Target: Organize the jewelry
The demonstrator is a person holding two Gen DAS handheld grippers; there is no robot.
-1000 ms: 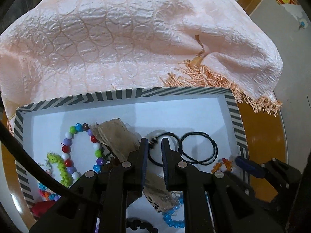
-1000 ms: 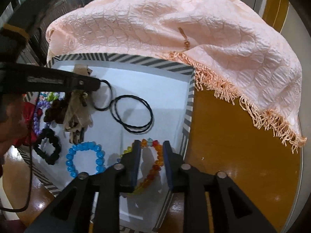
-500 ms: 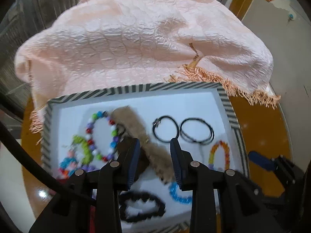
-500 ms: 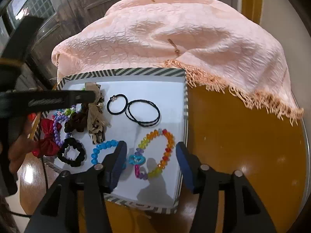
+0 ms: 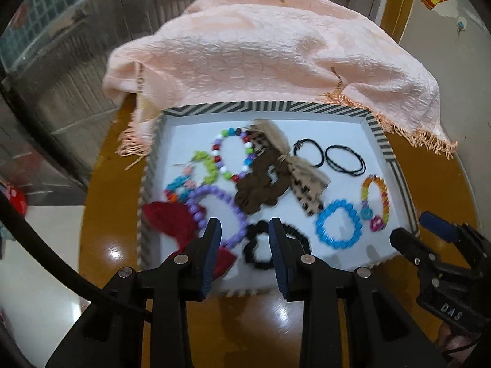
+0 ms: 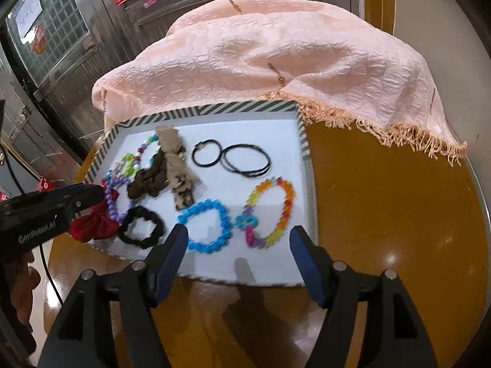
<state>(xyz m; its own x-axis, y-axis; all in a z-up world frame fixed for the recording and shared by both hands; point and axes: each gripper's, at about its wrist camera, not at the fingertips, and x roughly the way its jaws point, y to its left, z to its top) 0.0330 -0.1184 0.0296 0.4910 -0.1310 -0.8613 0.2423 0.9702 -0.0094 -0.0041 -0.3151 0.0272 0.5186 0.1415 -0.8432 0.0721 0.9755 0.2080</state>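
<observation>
All the jewelry sits in the striped tray (image 6: pixel 302 128) on the brown table (image 6: pixel 383 202): blue bead bracelet (image 6: pixel 206 225) beside the rainbow one (image 6: pixel 268 211), black scrunchie (image 6: pixel 140 226) at the near edge (hair ties further back). Left gripper (image 5: pixel 245 234) and right gripper (image 6: pixel 238 243) both hang over the near rim, jaws spread, holding nothing. Pink cloth (image 6: pixel 276 61) behind.

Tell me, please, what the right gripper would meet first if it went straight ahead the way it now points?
Most likely the white floor of the striped tray, then the rainbow bead bracelet, which lies between the open fingers' lines, with the blue bead bracelet just to its left. The right gripper seems raised, so depth is uncertain.
</observation>
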